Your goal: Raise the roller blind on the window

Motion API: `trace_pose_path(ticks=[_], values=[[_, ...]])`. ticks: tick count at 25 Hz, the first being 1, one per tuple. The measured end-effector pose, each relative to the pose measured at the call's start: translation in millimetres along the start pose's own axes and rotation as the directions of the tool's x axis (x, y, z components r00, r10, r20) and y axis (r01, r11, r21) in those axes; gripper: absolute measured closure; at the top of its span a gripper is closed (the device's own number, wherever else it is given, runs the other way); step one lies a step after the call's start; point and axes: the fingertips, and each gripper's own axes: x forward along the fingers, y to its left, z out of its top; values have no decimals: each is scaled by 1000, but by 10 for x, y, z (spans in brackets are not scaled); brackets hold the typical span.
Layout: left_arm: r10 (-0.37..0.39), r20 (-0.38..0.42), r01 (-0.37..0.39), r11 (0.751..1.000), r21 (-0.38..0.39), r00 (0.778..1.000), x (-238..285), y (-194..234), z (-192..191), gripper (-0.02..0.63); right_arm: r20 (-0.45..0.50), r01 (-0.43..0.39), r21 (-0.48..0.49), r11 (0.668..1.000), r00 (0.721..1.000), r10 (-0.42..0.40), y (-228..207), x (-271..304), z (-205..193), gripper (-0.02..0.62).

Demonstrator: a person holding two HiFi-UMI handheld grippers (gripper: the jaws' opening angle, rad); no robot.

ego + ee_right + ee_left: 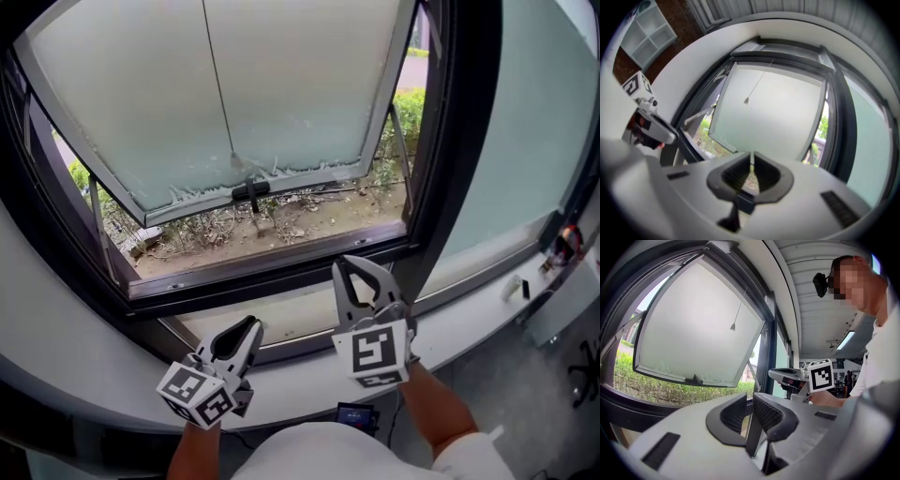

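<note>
hanging cord [217, 84]: upper end cut off | pale strand [751, 158] between fingers [733, 176] of right gripper [751, 164]: blurred, unidentifiable

Window [300, 84]: frosted pane, dark frame, sash tilted open outward at bottom. Thin cord [217, 75] hangs before pane, small pull at end.

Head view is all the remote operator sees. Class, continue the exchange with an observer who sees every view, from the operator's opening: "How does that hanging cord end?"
Observer: The cord ends in a small weight, hanging free before the frosted pane.
Operator: Are the left jaws apart?
Observer: The left gripper shows a narrow gap with nothing visible in it.
Operator: And the right ones?
Observer: The right gripper has its tips together; only a thin pale sliver shows between them.
</note>
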Motion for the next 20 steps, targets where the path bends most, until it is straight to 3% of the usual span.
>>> trace_pose_path(ticks=[20], values=[[48,-23,-49,998,-44,999,47,-138,-299,561,-118,-100,118,988,986,114,212,-156,-745,571]])
